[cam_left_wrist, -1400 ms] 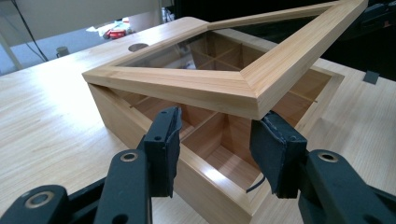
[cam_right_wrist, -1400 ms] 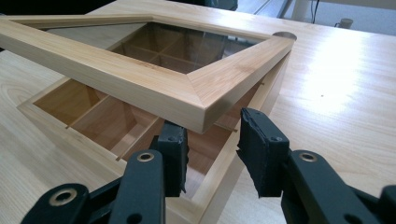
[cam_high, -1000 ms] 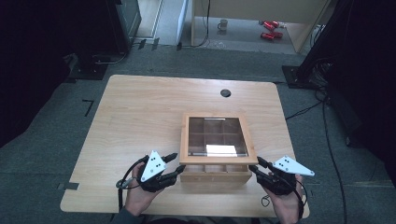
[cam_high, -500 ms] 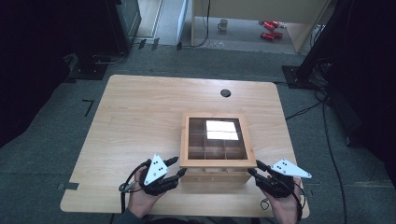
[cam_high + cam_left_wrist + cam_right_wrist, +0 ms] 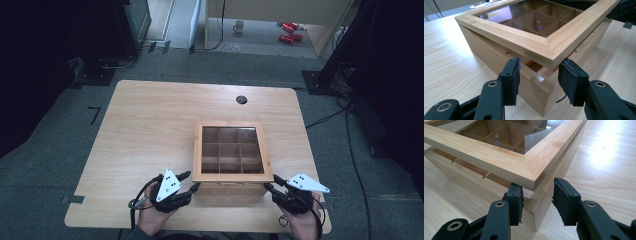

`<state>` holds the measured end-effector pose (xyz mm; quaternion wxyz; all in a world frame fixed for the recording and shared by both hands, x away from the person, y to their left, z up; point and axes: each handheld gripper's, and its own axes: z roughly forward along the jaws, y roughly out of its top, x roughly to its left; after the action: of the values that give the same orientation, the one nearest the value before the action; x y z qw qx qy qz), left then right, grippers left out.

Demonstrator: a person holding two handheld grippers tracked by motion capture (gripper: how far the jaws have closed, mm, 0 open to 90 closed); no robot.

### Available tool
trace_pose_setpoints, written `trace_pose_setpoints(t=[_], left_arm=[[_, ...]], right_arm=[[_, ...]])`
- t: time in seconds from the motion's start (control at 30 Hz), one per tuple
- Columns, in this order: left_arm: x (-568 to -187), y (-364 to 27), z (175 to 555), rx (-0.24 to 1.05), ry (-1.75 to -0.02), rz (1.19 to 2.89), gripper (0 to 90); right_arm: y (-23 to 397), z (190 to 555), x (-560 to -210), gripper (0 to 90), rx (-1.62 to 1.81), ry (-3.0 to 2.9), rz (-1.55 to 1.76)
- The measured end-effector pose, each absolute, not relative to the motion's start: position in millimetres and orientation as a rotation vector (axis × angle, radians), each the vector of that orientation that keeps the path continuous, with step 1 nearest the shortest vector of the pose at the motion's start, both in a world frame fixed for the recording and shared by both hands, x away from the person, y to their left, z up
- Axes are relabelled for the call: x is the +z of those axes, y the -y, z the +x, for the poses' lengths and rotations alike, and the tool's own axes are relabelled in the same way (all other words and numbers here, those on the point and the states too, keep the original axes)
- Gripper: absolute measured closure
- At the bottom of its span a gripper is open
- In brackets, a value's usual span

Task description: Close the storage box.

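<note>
Two grippers are held low at the near edge of the tabletop (image 5: 150,120), one at each front corner of a wooden box (image 5: 231,172) that sits toward the near right. The left gripper (image 5: 191,180) is angled inward from the person's left hand (image 5: 152,217), its fingers (image 5: 511,77) spread on either side of the box's near corner. The right gripper (image 5: 272,184) mirrors it from the right hand (image 5: 305,225), fingers (image 5: 565,200) likewise spread. The glass-paned lid (image 5: 544,37) is seen slightly raised at the front, a gap showing beneath its frame.
</note>
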<state>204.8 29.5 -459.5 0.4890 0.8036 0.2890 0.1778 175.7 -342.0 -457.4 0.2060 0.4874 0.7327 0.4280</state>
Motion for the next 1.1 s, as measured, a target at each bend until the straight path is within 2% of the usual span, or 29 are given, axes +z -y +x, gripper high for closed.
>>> trace_pose_setpoints(t=[1.1], left_arm=[[-462,-39,199,0.421,-0.717,1.941,50.8]], right_arm=[[338,164,-466,58.1,1.102,-2.092,1.340]])
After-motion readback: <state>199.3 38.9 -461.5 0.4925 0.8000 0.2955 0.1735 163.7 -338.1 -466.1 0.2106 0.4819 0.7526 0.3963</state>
